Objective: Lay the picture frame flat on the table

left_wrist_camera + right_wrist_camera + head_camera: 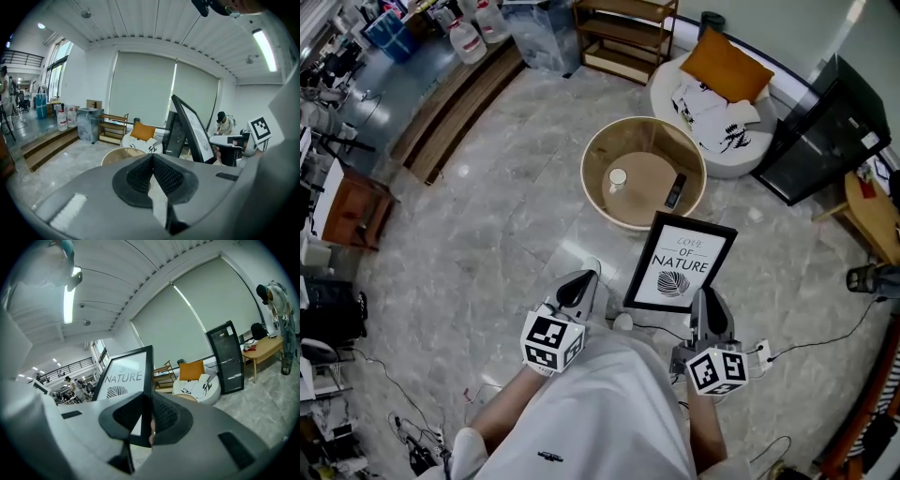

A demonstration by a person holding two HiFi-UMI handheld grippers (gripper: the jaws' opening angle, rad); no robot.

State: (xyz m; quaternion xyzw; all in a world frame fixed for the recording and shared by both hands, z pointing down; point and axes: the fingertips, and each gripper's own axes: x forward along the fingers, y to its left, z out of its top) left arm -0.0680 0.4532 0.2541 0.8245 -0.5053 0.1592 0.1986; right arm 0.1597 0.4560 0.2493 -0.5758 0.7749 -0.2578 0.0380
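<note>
Closest in, the left hand-held gripper (578, 286) is held low in front of the person's white clothing. Its jaws are pressed together with nothing between them, the ribbed pads (140, 176) meeting along one line. Beside it, well apart, the right hand-held gripper (706, 302) is clamped on the picture frame (682, 262), with the black edge of the frame pinched between its pads (164, 416) near the lower right corner.

The picture frame rises from those jaws, tilted and in the air over the marble floor (487, 234). Its white print, with a leaf and the word NATURE, faces up toward the head view. It is not lying on anything, and only the right gripper touches it.

Just beyond the frame's top edge stands the round bench (592, 178) with a raised tan rim. On it lie a small white cup (618, 177) and a dark remote (675, 190), a little apart.

Farther off are a round white seat (667, 82) with an orange cushion (727, 66), a black cabinet (830, 131) to its right, and a wooden shelf (623, 33) at the back.
</note>
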